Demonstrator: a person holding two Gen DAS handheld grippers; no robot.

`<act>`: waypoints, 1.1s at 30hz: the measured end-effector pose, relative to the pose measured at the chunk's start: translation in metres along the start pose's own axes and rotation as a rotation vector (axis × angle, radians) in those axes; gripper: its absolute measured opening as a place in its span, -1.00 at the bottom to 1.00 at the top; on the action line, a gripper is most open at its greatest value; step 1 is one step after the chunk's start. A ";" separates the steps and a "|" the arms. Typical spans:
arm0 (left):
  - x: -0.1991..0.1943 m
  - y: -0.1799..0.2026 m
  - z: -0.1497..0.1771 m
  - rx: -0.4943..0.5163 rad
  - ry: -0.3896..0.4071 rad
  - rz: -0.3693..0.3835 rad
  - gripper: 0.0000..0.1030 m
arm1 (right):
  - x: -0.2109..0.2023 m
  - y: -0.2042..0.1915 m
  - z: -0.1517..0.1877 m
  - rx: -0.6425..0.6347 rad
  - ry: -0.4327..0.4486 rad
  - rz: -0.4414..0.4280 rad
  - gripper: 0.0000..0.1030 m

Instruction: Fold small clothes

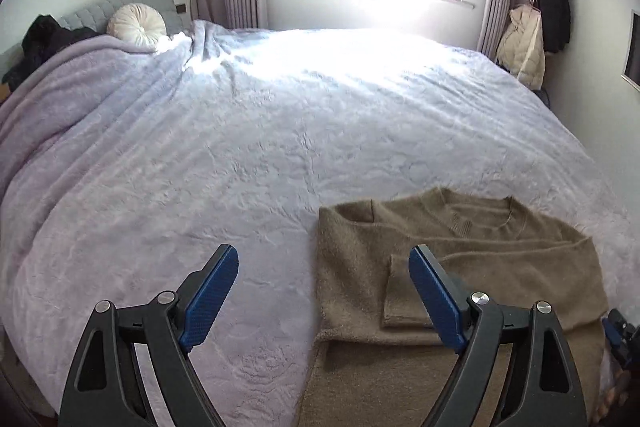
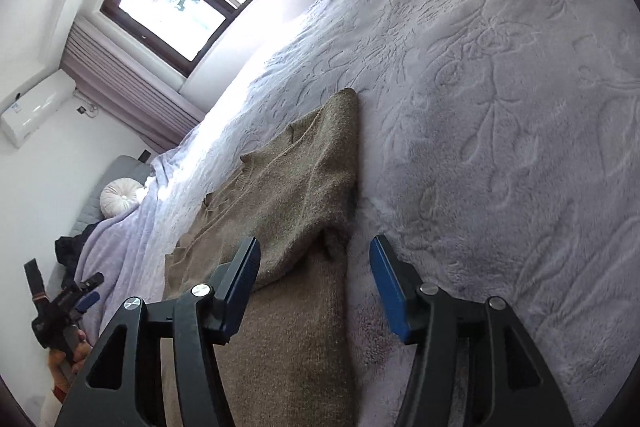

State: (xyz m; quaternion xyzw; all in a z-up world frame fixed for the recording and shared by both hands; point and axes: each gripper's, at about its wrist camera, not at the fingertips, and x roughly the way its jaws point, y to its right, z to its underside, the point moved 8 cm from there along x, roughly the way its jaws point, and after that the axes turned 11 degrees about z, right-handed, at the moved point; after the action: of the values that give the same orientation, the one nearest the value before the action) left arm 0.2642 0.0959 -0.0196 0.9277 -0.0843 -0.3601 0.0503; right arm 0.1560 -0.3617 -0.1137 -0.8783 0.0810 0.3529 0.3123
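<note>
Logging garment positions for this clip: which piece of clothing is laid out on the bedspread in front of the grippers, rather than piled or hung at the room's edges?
The brown sweater, sleeves folded across its front; the other clothes sit elsewhere.

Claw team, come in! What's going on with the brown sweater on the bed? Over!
Left claw open, empty. Right claw open, empty. Brown sweater flat on bed, both sleeves folded in. Nothing in the way.
</note>
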 end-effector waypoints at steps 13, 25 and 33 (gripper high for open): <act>-0.138 0.147 -0.076 0.091 0.237 0.102 0.71 | -0.006 0.020 0.004 0.052 0.075 -0.135 0.18; -0.241 0.292 -0.099 0.222 0.310 0.225 0.71 | -0.011 0.036 0.005 0.076 0.088 -0.178 0.18; -0.258 0.294 -0.065 0.187 0.203 0.236 0.71 | -0.011 0.041 0.005 0.078 0.091 -0.184 0.18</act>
State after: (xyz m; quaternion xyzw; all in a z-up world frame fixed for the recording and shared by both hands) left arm 0.0852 -0.1401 0.2436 0.9436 -0.2203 -0.2469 0.0142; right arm 0.1296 -0.3921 -0.1293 -0.8843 0.0278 0.2789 0.3735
